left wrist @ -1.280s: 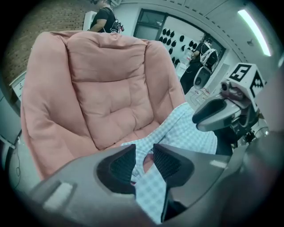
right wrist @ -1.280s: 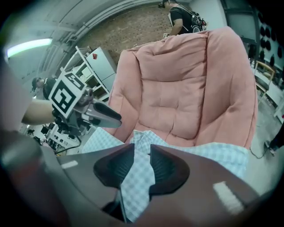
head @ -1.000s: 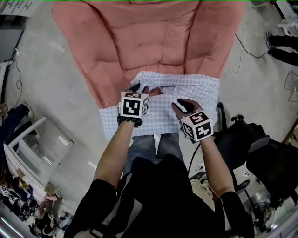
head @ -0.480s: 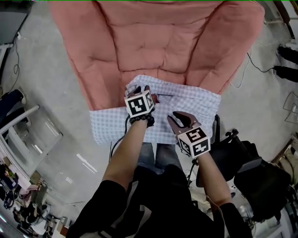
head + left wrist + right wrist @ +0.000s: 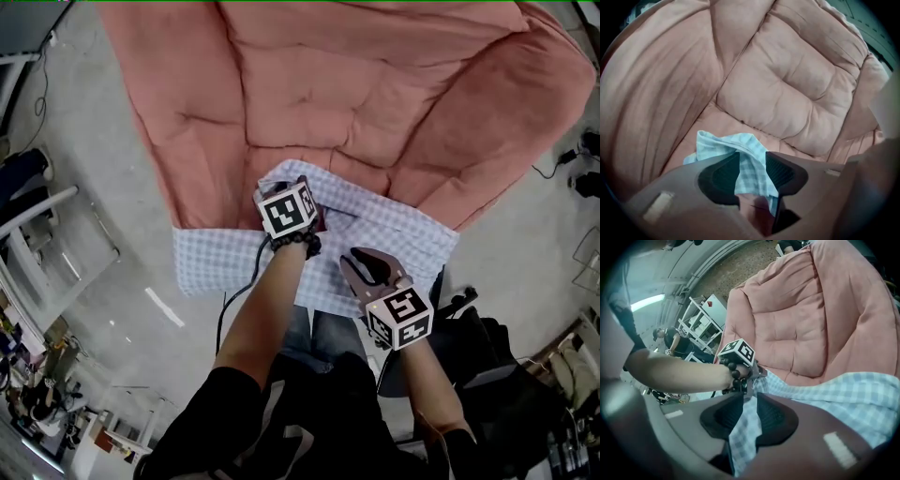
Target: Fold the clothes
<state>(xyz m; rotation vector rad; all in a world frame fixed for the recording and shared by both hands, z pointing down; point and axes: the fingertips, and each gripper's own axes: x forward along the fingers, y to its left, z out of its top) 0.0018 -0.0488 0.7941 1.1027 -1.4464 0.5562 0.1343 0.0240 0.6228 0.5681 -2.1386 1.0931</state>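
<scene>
A blue-and-white checked shirt (image 5: 398, 230) lies across the front of a pink cushioned chair (image 5: 356, 84). My left gripper (image 5: 292, 199) points steeply down at the shirt's far left part, just above the seat. In the left gripper view a bunch of the checked shirt (image 5: 736, 145) lies loosely in the gap of the left gripper (image 5: 752, 161), whose jaws have just been opening. My right gripper (image 5: 364, 262) is at the shirt's near edge. In the right gripper view the right gripper (image 5: 749, 404) is shut on a strip of the shirt (image 5: 843, 394).
The chair stands on a grey floor. A white rack (image 5: 37, 234) is at the left and a black chair with dark gear (image 5: 497, 375) at the lower right. A cable (image 5: 234, 300) runs under the left arm. A person (image 5: 675, 341) and white shelving (image 5: 701, 317) stand behind.
The left gripper has sunk toward the seat with the shirt's fold, and its wrist has rolled. The right gripper has dropped slightly at the shirt's near edge.
</scene>
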